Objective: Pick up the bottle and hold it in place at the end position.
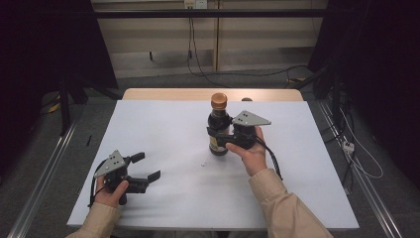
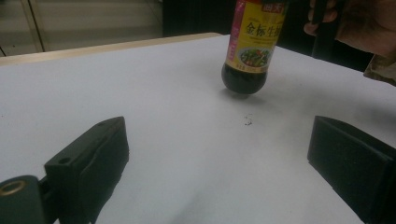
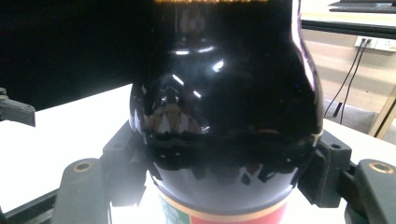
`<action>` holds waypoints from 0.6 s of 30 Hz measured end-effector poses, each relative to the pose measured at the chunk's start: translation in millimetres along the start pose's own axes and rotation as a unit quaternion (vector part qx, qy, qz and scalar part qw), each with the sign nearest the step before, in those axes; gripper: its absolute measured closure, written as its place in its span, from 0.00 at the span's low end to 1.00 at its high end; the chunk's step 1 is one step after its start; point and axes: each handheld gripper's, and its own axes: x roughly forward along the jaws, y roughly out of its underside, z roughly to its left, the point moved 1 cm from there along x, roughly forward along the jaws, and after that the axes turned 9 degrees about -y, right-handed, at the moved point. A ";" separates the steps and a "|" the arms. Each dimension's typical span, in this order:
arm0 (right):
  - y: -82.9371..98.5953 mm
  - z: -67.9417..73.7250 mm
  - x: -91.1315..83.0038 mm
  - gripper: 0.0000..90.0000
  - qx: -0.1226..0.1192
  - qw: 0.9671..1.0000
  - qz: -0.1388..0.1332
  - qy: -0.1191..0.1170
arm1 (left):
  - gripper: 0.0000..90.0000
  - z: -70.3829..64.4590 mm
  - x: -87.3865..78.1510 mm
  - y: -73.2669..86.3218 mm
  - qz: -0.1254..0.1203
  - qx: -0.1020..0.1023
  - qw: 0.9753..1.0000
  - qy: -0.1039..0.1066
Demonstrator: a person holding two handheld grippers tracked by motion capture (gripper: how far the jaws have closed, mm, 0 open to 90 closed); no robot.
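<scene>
High view, tabletop: we see a white rectangular tabletop (image 1: 168,134) with a pale wooden strip along its far edge.
High view, bottle: a dark glass sauce bottle with a brown cap and a yellow label (image 1: 218,124) stands right of centre, toward the far side; its lower body is partly covered by the jaws around it.
High view, right: the right hand-held gripper (image 1: 221,139) is clamped on the bottle's body, a jaw on each side, with the person's right hand (image 1: 250,148) behind it and a grey three-cornered plate on top.
High view, left: the left hand-held gripper (image 1: 146,166) sits near the front left corner, jaws spread apart with nothing between them, well apart from the bottle.
High view, speck: a small dark speck (image 1: 203,164) lies on the tabletop between the two; we cannot tell what it is.
Left gripper view: the two black jaws stand wide apart and empty; the bottle shows beyond them, its top cut off by the upper edge. We cannot tell whether its base touches the tabletop.
Right gripper view: the bottle's glossy dark shoulder looms close between the jaws, which press its sides; the label is only a sliver at the bottom, the cap cut off.
</scene>
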 end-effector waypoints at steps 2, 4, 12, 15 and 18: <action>1.0 -0.6 3.3 0.32 0.001 1.000 -0.002 0.000 | 0.06 0.1 0.1 0.0 0.000 0.000 1.000 0.000; 1.9 -1.4 6.0 0.32 0.003 1.000 -0.002 -0.003 | 0.06 -0.1 0.2 0.1 0.000 -0.001 1.000 0.000; 2.6 -2.9 13.9 0.32 -0.001 1.000 0.000 -0.005 | 0.06 0.4 0.5 0.4 0.001 -0.001 1.000 0.000; 4.8 -4.1 17.6 0.32 0.000 1.000 0.002 -0.010 | 0.06 0.4 0.3 0.3 0.000 -0.001 1.000 0.000; 8.1 -4.3 21.0 0.32 -0.007 1.000 0.007 -0.011 | 0.06 0.1 0.5 0.3 0.000 0.000 1.000 0.001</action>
